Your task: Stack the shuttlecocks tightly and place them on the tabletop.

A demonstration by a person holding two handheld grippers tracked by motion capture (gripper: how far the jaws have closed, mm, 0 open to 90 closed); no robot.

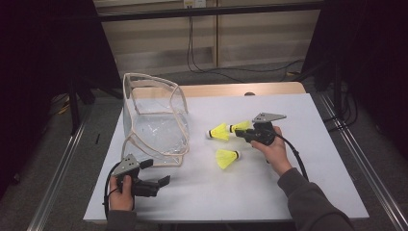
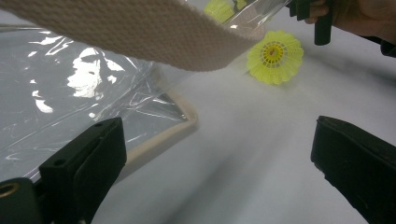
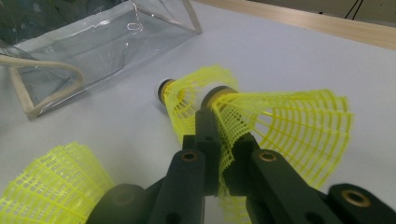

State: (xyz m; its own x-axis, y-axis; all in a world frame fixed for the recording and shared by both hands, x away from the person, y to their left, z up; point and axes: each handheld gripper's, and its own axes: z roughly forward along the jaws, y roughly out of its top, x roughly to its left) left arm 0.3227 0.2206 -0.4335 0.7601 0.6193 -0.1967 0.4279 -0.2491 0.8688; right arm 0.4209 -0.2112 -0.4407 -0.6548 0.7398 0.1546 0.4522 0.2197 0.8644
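With the right tongs (image 3: pixel 219 140) pinching a shuttlecock (image 3: pixel 285 126) by its skirt, grip lightly and lift clear of its neighbour (image 3: pixel 187 100) toward the bag (image 1: pixel 154 125); left tongs (image 2: pixel 219 163) wait spread.

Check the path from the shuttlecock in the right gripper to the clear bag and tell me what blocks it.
One thing does: a second yellow shuttlecock lies on the white table, directly between the shuttlecock pinched in the right gripper and the clear bag. A third shuttlecock lies nearer the person, off that line.
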